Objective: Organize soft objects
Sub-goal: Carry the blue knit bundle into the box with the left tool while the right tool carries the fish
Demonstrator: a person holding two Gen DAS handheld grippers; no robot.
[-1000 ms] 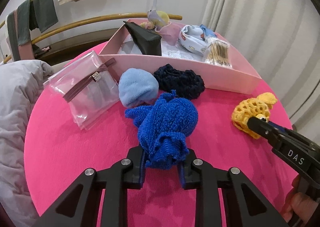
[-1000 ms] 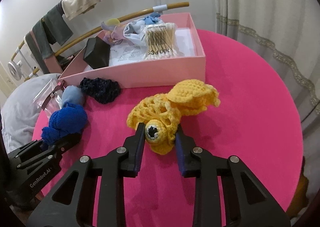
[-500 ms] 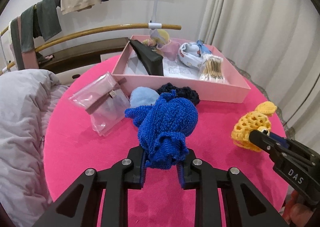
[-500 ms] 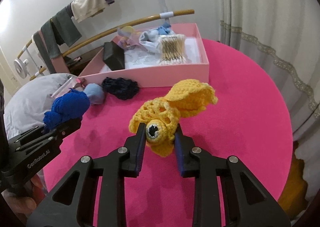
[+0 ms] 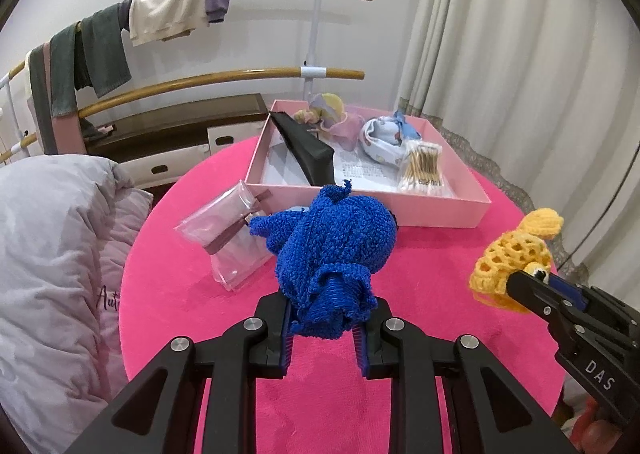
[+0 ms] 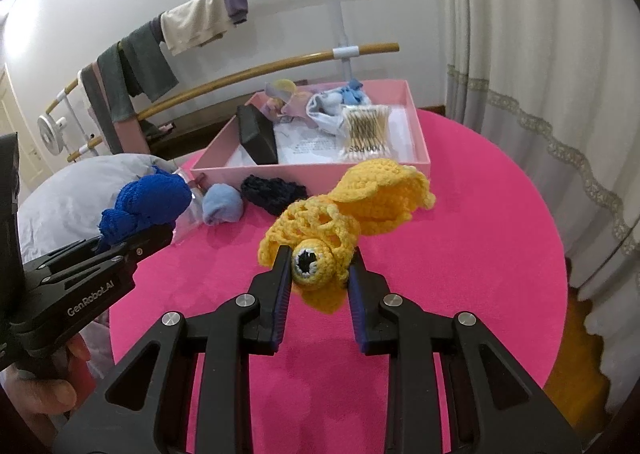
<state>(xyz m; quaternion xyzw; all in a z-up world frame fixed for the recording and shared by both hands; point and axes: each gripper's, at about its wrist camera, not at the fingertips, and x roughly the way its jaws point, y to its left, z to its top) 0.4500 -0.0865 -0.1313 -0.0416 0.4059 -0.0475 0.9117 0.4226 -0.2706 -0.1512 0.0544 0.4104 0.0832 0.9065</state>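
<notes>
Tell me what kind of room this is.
Probably a bedroom or other living space at home: clothes hang over a wooden drying rack, a grey duvet lies beside the round pink table, and curtains hang behind it.

Left gripper (image 5: 325, 328): angled down over the table, jaws clamped on blue knit (image 5: 334, 250).
Right gripper (image 6: 318, 282): angled down, jaws clamped on yellow crochet toy (image 6: 344, 210), raised.

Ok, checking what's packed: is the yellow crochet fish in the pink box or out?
Out. The yellow crochet fish is clamped in the right gripper, in front of the pink box.
</notes>
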